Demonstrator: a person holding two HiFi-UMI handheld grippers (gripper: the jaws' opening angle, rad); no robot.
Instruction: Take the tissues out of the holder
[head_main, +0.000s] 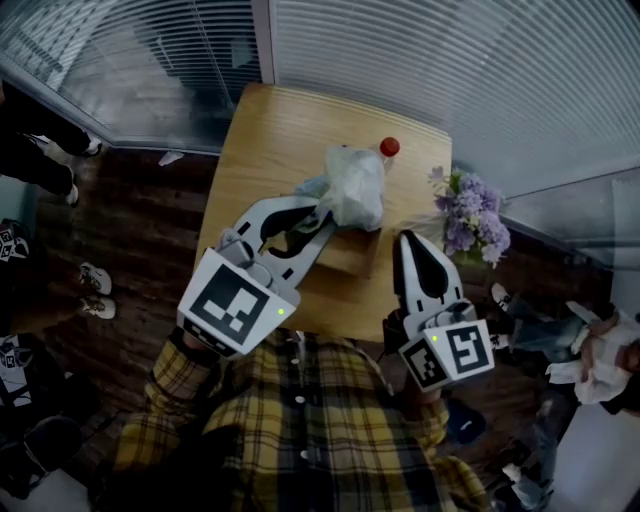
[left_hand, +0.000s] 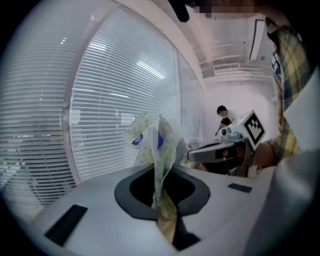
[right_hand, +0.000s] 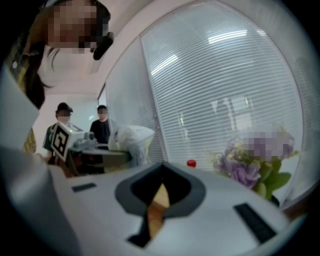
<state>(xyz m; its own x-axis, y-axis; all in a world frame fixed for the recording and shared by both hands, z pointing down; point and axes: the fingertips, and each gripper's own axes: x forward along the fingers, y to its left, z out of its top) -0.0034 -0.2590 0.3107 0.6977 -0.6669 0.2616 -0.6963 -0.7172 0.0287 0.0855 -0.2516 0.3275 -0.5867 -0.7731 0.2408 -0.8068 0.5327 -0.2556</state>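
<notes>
The tissue pack (head_main: 355, 185), in crinkled clear plastic with a blue label, hangs lifted above the wooden holder (head_main: 350, 260) in the middle of the table. My left gripper (head_main: 318, 212) is shut on the pack's lower left edge. In the left gripper view the wrapper (left_hand: 156, 145) rises out from between the closed jaws of the left gripper (left_hand: 162, 207). To the right of the holder, my right gripper (head_main: 408, 242) is shut with nothing in it. In the right gripper view, only the wooden tabletop shows through the slit of the right gripper (right_hand: 159, 200). There the pack (right_hand: 131, 140) sits at the left.
A small red object (head_main: 390, 146) stands near the table's (head_main: 260, 140) far edge. A bunch of purple flowers (head_main: 470, 215) sits off the right edge. Blinds run behind the table. People stand on the floor at left and right.
</notes>
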